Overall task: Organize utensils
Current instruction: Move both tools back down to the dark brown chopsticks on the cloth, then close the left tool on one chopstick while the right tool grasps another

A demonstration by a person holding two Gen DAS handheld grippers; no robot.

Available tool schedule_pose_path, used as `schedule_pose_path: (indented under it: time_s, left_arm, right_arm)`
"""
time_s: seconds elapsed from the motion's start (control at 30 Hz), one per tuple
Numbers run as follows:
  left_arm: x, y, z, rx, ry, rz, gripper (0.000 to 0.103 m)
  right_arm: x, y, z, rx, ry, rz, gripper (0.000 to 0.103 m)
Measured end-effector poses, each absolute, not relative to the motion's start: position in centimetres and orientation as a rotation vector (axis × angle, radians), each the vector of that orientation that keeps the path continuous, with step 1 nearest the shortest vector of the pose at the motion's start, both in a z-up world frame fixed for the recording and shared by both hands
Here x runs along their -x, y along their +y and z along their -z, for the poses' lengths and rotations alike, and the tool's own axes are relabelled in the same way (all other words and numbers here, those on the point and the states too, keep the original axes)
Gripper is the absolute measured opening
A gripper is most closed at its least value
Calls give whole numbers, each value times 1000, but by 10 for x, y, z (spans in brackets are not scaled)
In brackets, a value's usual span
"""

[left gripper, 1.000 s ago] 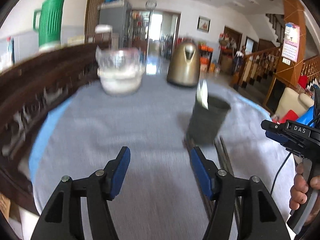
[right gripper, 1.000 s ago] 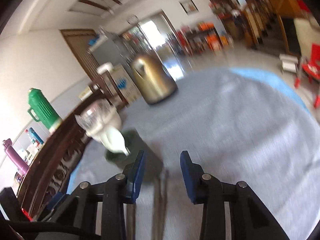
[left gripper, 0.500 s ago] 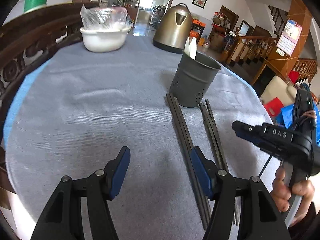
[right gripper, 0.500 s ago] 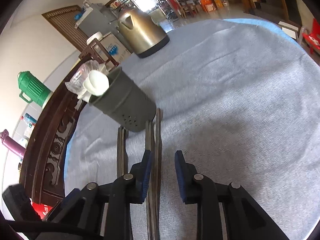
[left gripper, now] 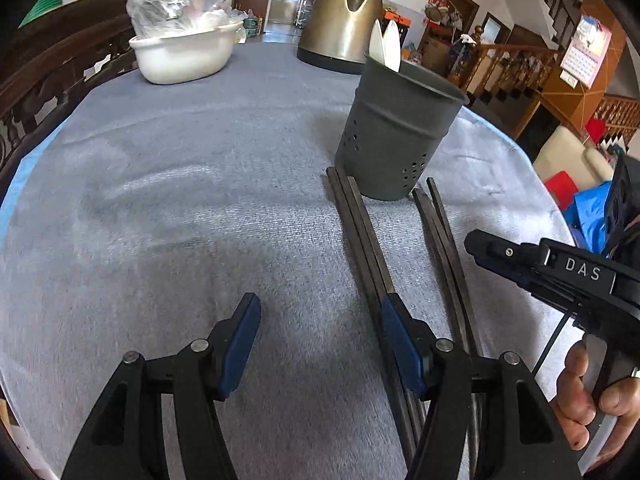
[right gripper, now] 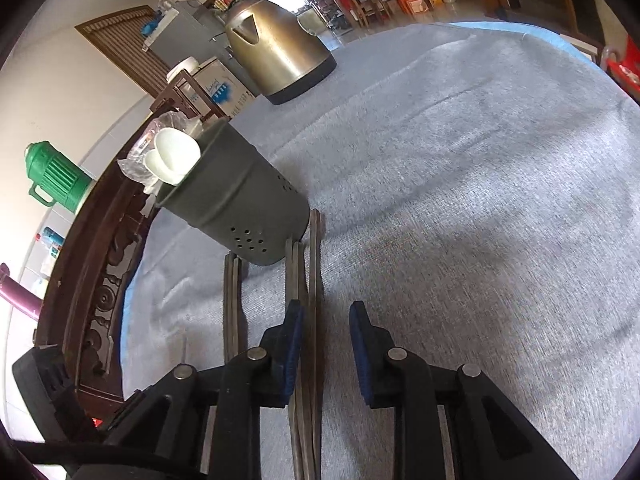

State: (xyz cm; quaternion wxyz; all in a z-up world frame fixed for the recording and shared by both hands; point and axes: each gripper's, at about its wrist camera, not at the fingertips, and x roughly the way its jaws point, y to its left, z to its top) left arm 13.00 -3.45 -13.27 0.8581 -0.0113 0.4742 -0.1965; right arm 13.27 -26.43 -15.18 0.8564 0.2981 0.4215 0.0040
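A dark grey perforated utensil holder (left gripper: 394, 132) stands on the grey tablecloth with white spoons (left gripper: 386, 46) in it; it also shows in the right wrist view (right gripper: 240, 204). Two pairs of dark chopsticks lie flat in front of it: a left pair (left gripper: 362, 236) and a right pair (left gripper: 442, 232). My left gripper (left gripper: 320, 340) is open and empty, its right finger beside the left pair. My right gripper (right gripper: 325, 348) is open, low over the right pair (right gripper: 310, 280), which passes between its fingers near the left pad. The other pair (right gripper: 232, 304) lies to its left.
A gold kettle (left gripper: 340, 20) and a white bowl (left gripper: 184, 54) with a plastic bag stand at the table's far side. A carved dark wooden rail (right gripper: 100, 280) runs along the left edge. A green thermos (right gripper: 56, 178) stands beyond it. Bare cloth (right gripper: 480, 200) spreads to the right.
Both grippers have tilted down and come closer to the table and chopsticks. My right gripper has narrowed its opening and now straddles the right pair.
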Motion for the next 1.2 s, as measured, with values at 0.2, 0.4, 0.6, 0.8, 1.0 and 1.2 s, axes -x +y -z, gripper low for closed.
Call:
schedule_pose_path:
  time_s: [0.2,0.4,0.6,0.8,1.0,1.2]
  left_arm:
    - [-132,-41,134,-17,975,409,64]
    - [-135,-46,134,-27,973,402,66]
    - [-144,-48,135,-22,972,386,68]
    - [-137,-47,137,-89,959,361,68]
    - [-125,-37,138,-86,963,362,66]
    - [-131,-32,137,-47,988,354,62]
  right_arm:
    - [-148,-255,157,-590,906,1,26]
    - [-153,-248,155,-512,917,30,20]
    - [-149,-250,155,-502,923,40,20]
    - [-146,-251,155,-496,929,38,20]
    - [-143,-253,155,-505,926,31,19]
    - [-142,-258,156,-531,939,32,17]
